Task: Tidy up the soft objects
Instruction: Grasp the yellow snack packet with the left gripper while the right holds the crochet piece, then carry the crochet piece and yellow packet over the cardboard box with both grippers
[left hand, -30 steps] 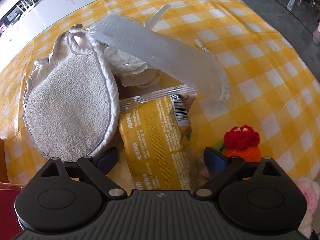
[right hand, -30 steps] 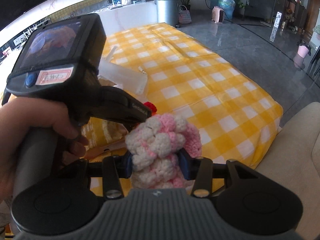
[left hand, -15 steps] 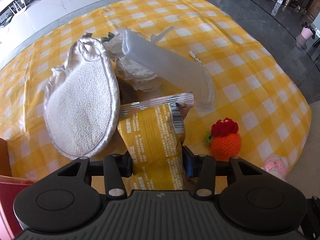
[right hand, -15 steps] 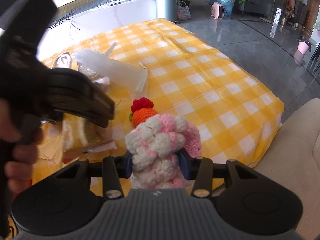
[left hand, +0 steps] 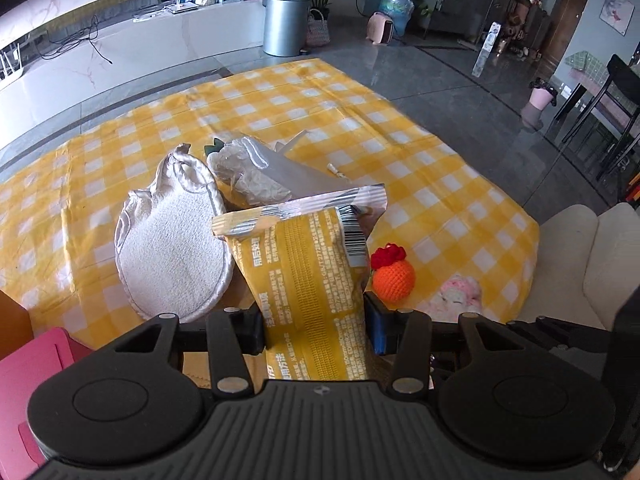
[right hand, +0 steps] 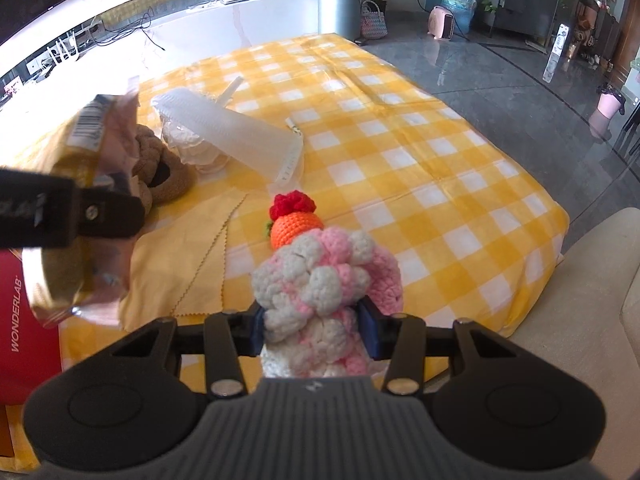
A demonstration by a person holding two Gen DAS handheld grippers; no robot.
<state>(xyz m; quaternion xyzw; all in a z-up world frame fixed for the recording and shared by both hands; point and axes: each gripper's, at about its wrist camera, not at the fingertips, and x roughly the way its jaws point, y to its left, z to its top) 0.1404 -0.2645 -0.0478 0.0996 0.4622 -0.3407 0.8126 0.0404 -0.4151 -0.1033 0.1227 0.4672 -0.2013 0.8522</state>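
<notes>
Left gripper: squeezing tight on the yellow packet, now lifting it clear of the table where a second ago it was lying flat.
Right gripper: still clamping the pink-and-white crochet toy, carrying it above the cloth.
Orange crochet ball: sitting beside them, untouched.
Bath mitt: lying farther back, waiting.
Meaning: both hands are loaded, probably heading for the red box.

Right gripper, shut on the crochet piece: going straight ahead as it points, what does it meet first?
Probably the orange crochet ball, directly beyond the pink-and-white crochet piece held by the right gripper. Depth is unclear; it might pass above.
</notes>
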